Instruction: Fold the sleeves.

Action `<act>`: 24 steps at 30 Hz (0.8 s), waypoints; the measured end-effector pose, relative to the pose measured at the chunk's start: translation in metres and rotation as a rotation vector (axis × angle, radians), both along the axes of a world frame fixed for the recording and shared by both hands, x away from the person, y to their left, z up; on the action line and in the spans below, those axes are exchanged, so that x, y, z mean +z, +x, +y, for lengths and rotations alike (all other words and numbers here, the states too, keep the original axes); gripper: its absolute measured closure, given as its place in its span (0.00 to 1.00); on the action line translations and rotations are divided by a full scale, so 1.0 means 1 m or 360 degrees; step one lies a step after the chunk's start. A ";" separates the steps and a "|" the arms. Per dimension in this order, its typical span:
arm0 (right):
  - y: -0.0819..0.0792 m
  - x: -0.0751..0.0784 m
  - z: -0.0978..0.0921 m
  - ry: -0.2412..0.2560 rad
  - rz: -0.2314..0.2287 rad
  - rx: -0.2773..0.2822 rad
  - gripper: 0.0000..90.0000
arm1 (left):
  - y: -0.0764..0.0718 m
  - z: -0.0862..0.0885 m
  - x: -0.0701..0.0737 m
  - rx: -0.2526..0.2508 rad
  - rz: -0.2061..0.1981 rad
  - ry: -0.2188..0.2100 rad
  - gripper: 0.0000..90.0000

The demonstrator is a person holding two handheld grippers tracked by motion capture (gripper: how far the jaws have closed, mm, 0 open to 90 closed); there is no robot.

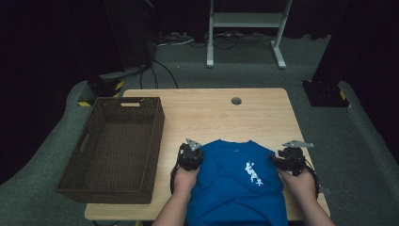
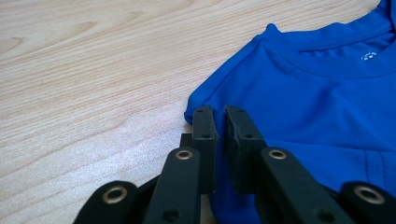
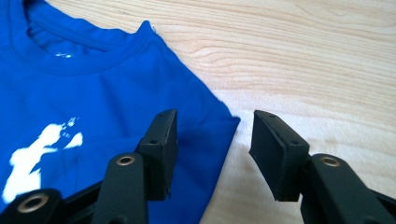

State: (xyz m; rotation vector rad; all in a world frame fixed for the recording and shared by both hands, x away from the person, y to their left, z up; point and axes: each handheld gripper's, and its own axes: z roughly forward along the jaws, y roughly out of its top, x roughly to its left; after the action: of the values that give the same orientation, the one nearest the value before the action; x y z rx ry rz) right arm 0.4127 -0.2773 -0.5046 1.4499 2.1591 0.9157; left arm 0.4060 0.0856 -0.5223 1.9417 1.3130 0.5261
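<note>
Blue T-shirt (image 1: 235,183) lies flat on the tabletop (image 1: 207,113), near edge, collar pointing away from the person, white print (image 1: 252,173) face up; hem hangs toward the person's side.

L gripper (image 2: 220,122) sits at the shirt's left shoulder/sleeve corner. Fingers (image 2: 204,140) nearly together, only a slim gap; blue cloth runs under and betw. them, but can't tell for sure if it's pinched.

R gripper (image 3: 212,140) at the shirt's right sleeve corner. Fingers (image 3: 161,149) spread wide, one over the cloth, the other (image 3: 275,154) over bare wood, sleeve edge betw. them, not gripped.

Brown wicker basket (image 1: 89,160) stands on the tabletop's left side, just beside the shirt, apart from it.
</note>
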 end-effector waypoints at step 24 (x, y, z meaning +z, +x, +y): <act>0.004 -0.002 0.015 -0.0118 -0.0005 0.0085 0.96 | 0.010 -0.001 0.014 -0.0042 -0.0045 0.0065 0.96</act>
State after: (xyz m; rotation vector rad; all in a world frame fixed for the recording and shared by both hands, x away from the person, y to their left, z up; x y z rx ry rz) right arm 0.4167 -0.2620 -0.5063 1.3607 2.2151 0.8463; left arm 0.4159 0.0849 -0.5083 1.9753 1.2663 0.5691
